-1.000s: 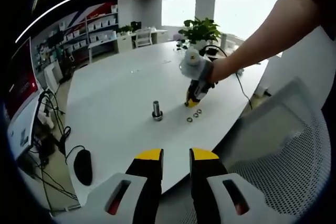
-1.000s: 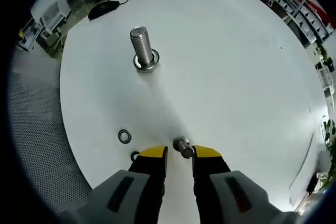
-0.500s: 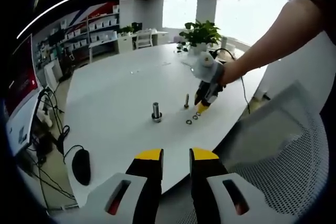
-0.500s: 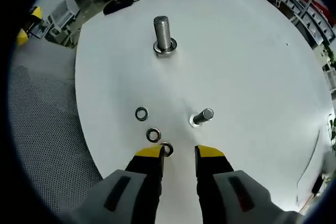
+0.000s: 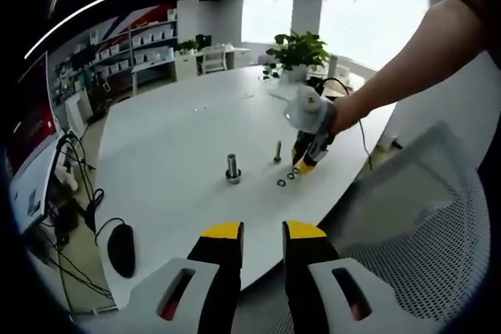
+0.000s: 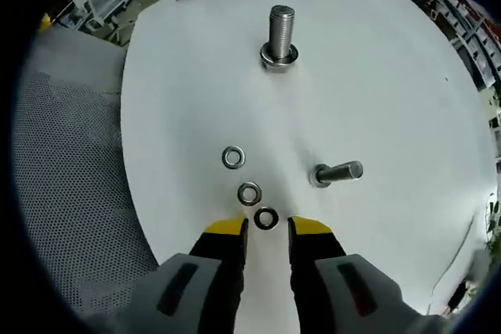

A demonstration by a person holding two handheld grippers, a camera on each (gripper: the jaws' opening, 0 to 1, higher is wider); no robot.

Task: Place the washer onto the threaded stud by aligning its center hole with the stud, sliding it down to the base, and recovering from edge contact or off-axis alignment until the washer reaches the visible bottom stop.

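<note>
A large threaded stud (image 6: 280, 33) stands upright on the white table (image 6: 391, 99), with a ring around its base. A smaller bolt (image 6: 338, 172) stands to its right. Three loose washers lie in a row: the far washer (image 6: 232, 157), the middle washer (image 6: 249, 193) and the near washer (image 6: 266, 218). My right gripper (image 6: 267, 228) is open, its yellow tips just short of the near washer, holding nothing. In the left gripper view the right gripper (image 5: 301, 168) hangs over the washers (image 5: 282, 182), right of the stud (image 5: 233, 167). My left gripper (image 5: 263, 232) is open, off the table's near edge.
A black mouse (image 5: 123, 248) lies at the table's left end beside cables. A potted plant (image 5: 297, 48) stands at the far side. A white mesh chair (image 5: 423, 217) is to the right, and the mesh chair (image 6: 70, 193) lies beyond the table edge beside the washers.
A second ago the small bolt was between my right gripper's tips; now it stands free on the table. The right gripper has drawn back towards the table edge, over the washers. My left gripper held still.
</note>
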